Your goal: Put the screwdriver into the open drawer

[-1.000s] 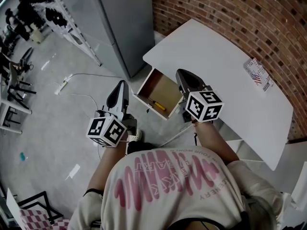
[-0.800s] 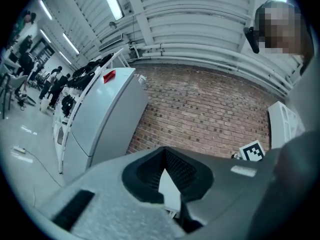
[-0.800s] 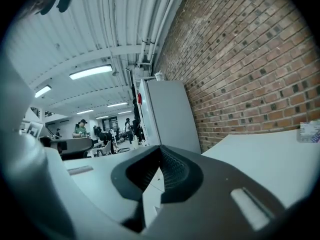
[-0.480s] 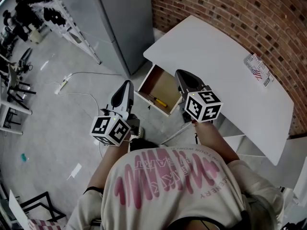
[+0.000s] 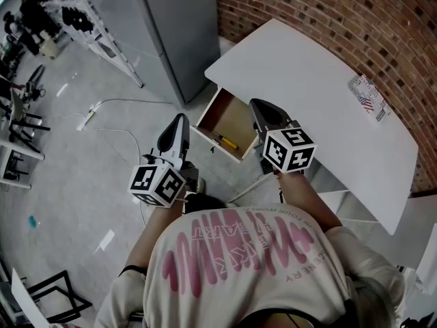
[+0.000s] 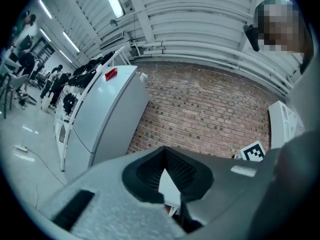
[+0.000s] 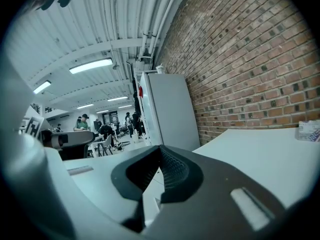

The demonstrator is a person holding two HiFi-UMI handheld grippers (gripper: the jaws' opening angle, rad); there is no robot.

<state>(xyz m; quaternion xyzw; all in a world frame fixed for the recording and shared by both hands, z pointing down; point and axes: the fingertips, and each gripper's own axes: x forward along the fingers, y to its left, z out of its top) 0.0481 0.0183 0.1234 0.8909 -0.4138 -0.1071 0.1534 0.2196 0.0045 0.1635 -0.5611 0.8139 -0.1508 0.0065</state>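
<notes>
A screwdriver [image 5: 225, 142] with a yellow handle lies inside the open wooden drawer [image 5: 235, 113], near its front wall. The drawer is pulled out from under the white table [image 5: 321, 94]. My right gripper [image 5: 255, 106] hovers over the drawer's right side at the table edge, shut and holding nothing. My left gripper [image 5: 180, 119] is left of the drawer over the floor, also shut and empty. In the left gripper view the left gripper [image 6: 163, 151] points at the brick wall. In the right gripper view the right gripper [image 7: 160, 149] points along the table.
A tall grey cabinet [image 5: 174, 26] stands left of the table against the brick wall [image 5: 341, 19]. A small printed packet [image 5: 367, 100] lies at the table's far edge. A white cable [image 5: 116, 104] runs over the floor. Racks and people are further off to the left.
Only the head view has shifted a little. Both grippers stay shut and almost still, and the screwdriver lies unmoved in the drawer.
</notes>
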